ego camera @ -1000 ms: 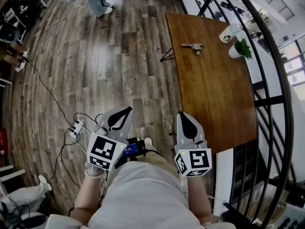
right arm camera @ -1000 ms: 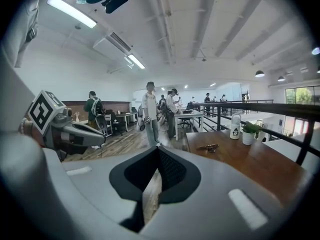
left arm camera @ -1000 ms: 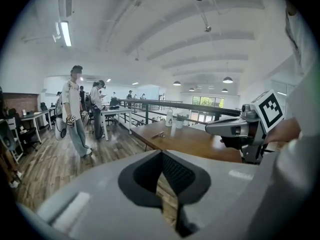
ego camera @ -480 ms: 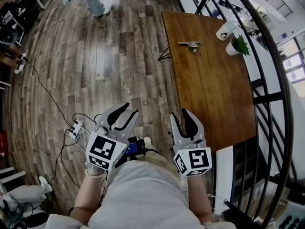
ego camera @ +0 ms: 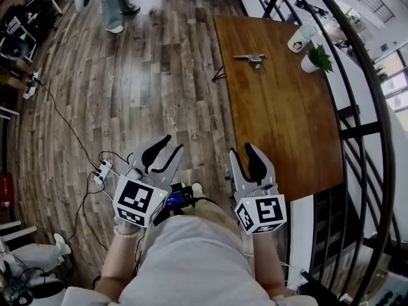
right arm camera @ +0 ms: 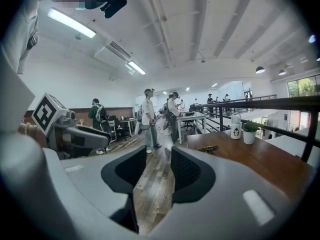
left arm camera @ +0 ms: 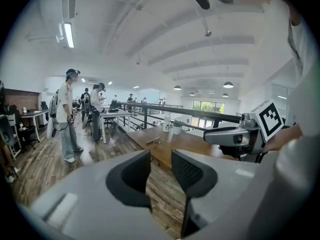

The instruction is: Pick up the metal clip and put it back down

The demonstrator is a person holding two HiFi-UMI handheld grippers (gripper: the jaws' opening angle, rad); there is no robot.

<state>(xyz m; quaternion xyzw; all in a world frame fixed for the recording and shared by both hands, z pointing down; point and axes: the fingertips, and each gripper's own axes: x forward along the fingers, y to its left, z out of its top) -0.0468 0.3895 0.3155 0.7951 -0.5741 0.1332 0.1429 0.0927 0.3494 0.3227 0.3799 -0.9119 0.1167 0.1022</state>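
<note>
Metal clip (ego camera: pixel 250 58) at the far end of the wooden table (ego camera: pixel 280 126), well apart from both grippers.
Left gripper (left arm camera: pixel 161 164) stands open and empty; right gripper (right arm camera: pixel 159 159) has just been opening, with nothing between its jaws (both are held over the plank floor (ego camera: pixel 146 88), short of the table's near end). The clip lies flat near a white bottle (ego camera: pixel 299 40) and a potted plant (ego camera: pixel 317 61). It should prove light, stiff and probably slick. A low approach across its thicker middle, pads square to its sides, looks the soundest hold.
</note>
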